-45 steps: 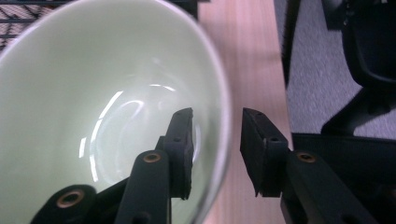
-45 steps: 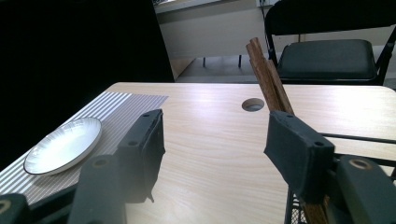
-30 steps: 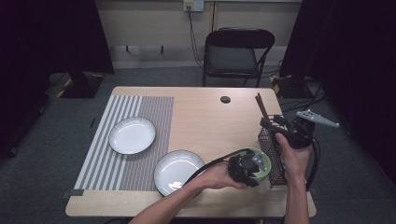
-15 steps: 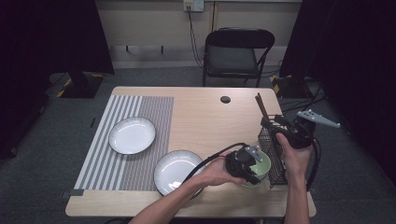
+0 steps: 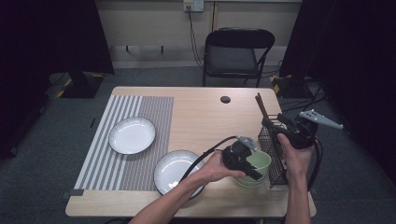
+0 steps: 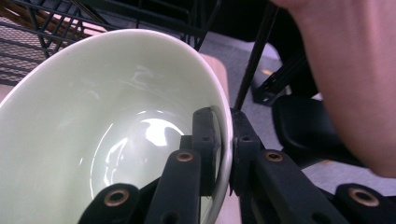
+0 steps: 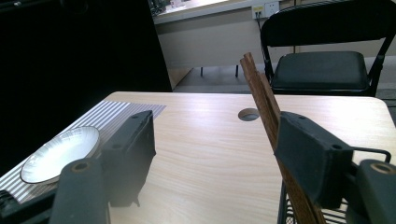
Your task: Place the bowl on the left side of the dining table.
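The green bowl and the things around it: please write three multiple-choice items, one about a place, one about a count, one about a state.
1. Where is the green bowl?
A. on the striped mat
B. beside the black wire rack, near the table's right front corner
C. on the chair

2. How many white plates are on the table?
A. one
B. two
C. four

3. How does the left gripper stand to the bowl?
A. jaws closed on its rim
B. open, far above it
C. under it

Answers: 1 B, the high view shows it next to the black wire rack. 2 B, one white plate lies on the striped mat, another white plate half off it. 3 A, the left gripper view shows one jaw inside the rim, one outside.
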